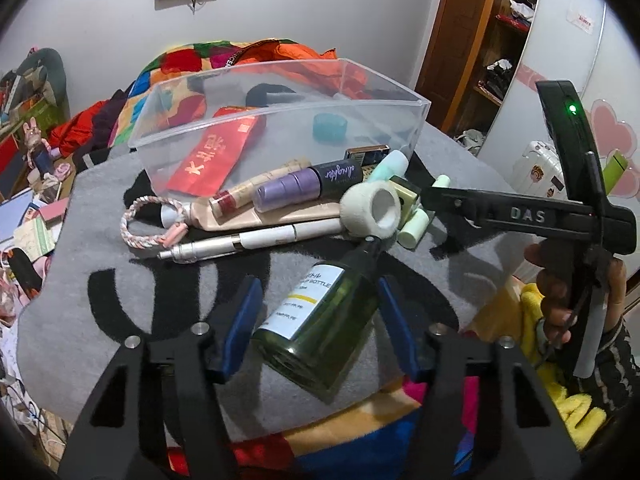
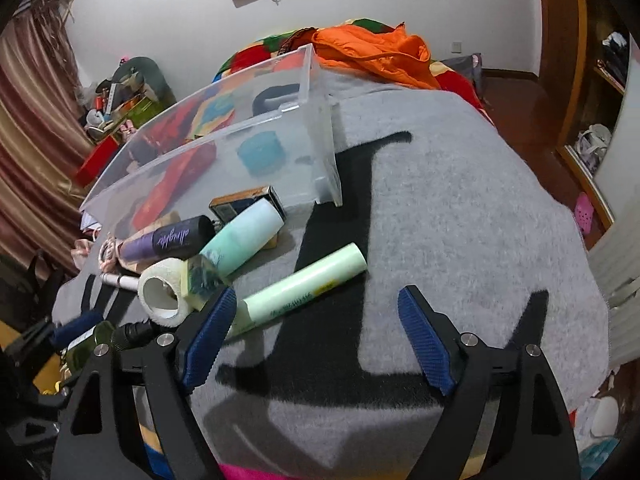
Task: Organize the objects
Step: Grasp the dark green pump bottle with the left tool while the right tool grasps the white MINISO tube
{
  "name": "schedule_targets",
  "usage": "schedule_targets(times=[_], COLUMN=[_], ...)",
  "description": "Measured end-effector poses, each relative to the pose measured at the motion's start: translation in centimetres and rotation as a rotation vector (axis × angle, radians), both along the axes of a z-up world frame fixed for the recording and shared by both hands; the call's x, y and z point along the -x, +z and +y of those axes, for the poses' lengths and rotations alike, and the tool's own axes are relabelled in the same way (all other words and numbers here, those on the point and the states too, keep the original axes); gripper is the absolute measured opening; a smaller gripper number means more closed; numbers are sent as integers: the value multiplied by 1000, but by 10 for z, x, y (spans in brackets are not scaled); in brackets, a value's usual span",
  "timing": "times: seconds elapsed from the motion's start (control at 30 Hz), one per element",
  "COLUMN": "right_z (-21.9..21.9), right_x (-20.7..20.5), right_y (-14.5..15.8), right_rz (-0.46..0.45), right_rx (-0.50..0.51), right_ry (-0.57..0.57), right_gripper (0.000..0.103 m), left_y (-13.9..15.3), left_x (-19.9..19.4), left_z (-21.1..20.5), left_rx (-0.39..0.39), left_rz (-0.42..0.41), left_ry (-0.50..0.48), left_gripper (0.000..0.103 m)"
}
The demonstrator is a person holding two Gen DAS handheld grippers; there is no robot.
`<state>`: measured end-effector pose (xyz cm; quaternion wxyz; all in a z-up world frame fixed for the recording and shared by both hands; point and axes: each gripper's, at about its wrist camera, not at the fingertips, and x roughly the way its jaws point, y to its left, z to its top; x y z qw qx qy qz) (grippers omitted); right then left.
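Note:
A clear plastic bin [image 1: 404, 128] [image 2: 320, 128] stands on a grey blanket [image 1: 100, 240] and holds a red envelope [image 1: 216, 156] and a teal jar [image 1: 330, 126]. In front of it lie a purple bottle [image 1: 308, 184], a white tape roll [image 1: 372, 208], a white pen [image 1: 248, 242], a braided cord [image 1: 140, 224] and mint tubes [image 2: 304, 284]. My left gripper [image 1: 316, 300] is open, its blue pads on either side of a green bottle [image 1: 320, 320] that lies on the blanket. My right gripper [image 2: 316, 320] is open and empty beside the light green tube.
The blanket lies on a bed with a colourful quilt and an orange jacket [image 2: 372, 52] behind the bin. Clutter fills the floor at the left [image 1: 28, 200]. A wooden wardrobe [image 1: 480, 40] stands at the right.

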<state>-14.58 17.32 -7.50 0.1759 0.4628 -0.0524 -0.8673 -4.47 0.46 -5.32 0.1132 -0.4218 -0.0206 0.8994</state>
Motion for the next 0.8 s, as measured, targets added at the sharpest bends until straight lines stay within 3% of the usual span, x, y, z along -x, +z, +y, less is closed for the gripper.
schedule_targets(times=[0.07, 0.17, 0.4, 0.53, 0.77, 0.8], right_z=[-9, -20, -22, -23, -9, -8], right_x=[1, 0, -9, -16, -22, -23], right_y=[-1, -2, 0, 0, 0, -1], right_rz=[11, 32, 67, 93, 96, 96], right_rx=[-27, -60, -95, -174, -166, -162], right_ry=[11, 32, 104, 154, 153, 149], right_gripper=[79, 69, 37, 17, 14, 14], left_y=[1, 3, 4, 3, -3, -4], left_x=[-2, -7, -18, -17, -8, -8], left_z=[0, -1, -10, -13, -15, -15], left_rx=[1, 9, 28, 20, -18, -28], left_rz=[11, 25, 32, 33, 31, 33], left_ry=[1, -3, 9, 17, 24, 22], left_gripper=[59, 59, 59, 60, 56, 46])
